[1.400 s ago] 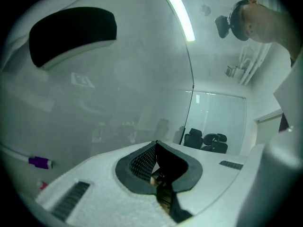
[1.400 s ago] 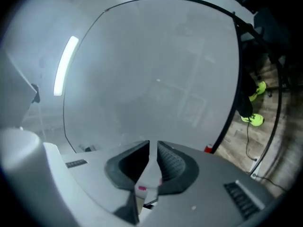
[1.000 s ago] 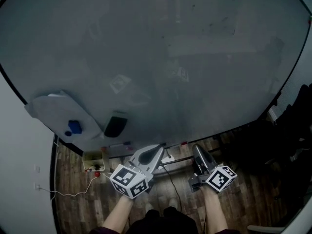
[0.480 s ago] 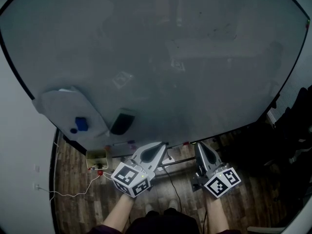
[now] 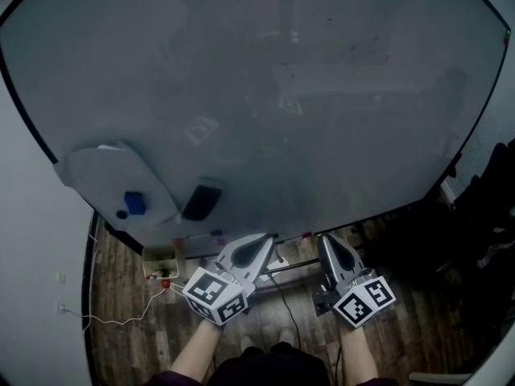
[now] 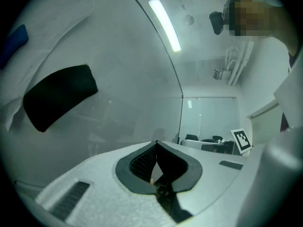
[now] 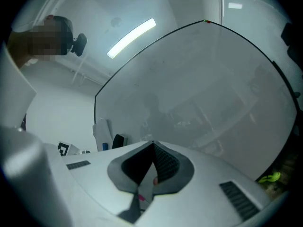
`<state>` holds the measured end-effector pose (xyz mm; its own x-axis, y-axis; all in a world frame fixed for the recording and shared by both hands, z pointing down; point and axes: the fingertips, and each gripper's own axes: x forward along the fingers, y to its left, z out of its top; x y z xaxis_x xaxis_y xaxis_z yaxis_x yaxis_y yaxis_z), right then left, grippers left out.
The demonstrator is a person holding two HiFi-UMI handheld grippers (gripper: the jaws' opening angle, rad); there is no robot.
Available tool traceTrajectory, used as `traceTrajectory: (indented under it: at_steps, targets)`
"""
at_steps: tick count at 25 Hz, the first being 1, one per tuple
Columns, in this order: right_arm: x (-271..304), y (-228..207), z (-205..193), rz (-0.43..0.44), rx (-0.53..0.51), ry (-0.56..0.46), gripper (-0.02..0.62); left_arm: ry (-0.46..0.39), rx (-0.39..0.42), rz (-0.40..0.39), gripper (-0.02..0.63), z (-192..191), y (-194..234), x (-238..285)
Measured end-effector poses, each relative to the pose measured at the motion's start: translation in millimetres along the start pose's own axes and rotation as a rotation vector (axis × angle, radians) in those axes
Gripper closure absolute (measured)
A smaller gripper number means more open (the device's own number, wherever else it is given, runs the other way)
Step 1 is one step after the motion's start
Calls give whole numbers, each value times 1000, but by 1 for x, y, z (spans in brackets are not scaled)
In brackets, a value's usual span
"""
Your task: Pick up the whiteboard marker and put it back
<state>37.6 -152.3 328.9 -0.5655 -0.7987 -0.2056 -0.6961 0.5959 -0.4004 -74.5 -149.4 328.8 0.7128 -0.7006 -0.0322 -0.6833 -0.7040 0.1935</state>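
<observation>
Both grippers are pointed at the foot of a big, smooth grey whiteboard whose glossy face mirrors a ceiling strip light. The left gripper, a matte white plastic wedge with ribbed black rubber pads, has its jaws pinched together at the tips with nothing between them. The right gripper is clenched just the same, tip to tip, and empty.

The slim pink-capped whiteboard marker lies on the narrow ledge under the board's lower edge, just beside the right gripper's tips and not touched by them. A second pale marker with a purplish end lies further left on the same ledge.

Stuck on the board's lower left are a rounded black felt eraser, a limp white sheet and a blue block on it. Below is a dark plank floor.
</observation>
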Motion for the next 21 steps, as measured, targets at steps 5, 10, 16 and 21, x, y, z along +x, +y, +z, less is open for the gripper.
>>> traceTrajectory:
  at_steps: [5,10,16,21]
  targets:
    - [0,0,-2,5,-3,5,592,5,-3,-1,600,-3,0,1]
    - [0,0,-4,5,-3,9,592,13,-6,-5,601,-6,-2,2]
    - [1,-2,-4,-1,-5,9,592,16,-8,-10,600,-8,-2,4]
    - [1,-2,-6,-6,-7,9,592,18,-9,-14,600,-10,-1,5]
